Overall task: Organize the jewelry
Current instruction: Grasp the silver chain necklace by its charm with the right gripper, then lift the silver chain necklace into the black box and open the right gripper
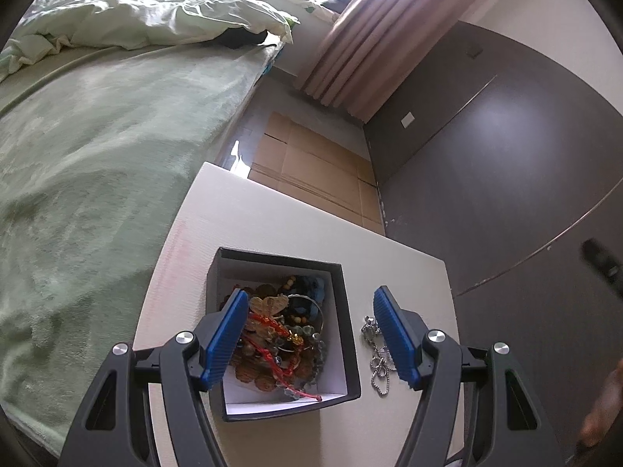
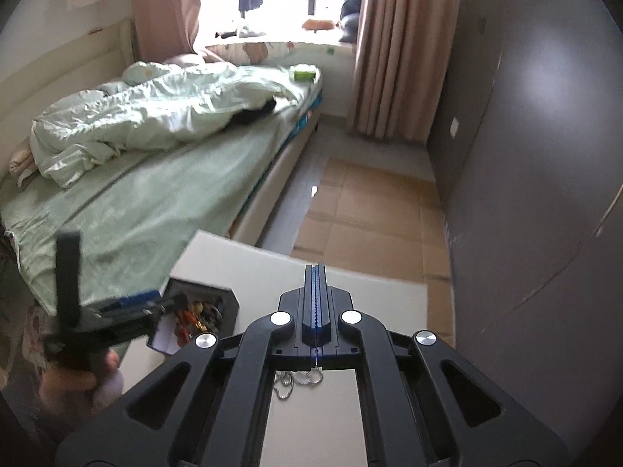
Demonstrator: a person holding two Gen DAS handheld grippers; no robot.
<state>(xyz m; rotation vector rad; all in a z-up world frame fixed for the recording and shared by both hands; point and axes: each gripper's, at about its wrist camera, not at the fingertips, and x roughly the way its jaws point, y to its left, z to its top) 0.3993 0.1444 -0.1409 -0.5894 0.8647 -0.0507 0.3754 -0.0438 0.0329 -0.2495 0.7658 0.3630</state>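
The right gripper (image 2: 316, 292) is showing its blue pads pressed flat together, nothing visibly pinched between them. It is hanging above the white table (image 2: 389, 295), and the silver chain (image 2: 298, 383) is lying in a loose heap on the tabletop directly beneath its frame; whether a strand is still caught near the base of the pads cannot be told.

The left gripper (image 1: 315, 334) is standing spread wide, holding nothing. Its left pad is hovering over the dark box (image 1: 350, 350), while its right pad is hovering over the chain (image 1: 375, 362), which is resting just beside the box's outer wall.

Inside the box, a tangle of beads (image 1: 288, 342) and red cord is already piled up.

To do this step well, the chain is probably best pinched at its bunched middle, lifted clear of the rim, and released over the pile so that no loop is trailing outside.
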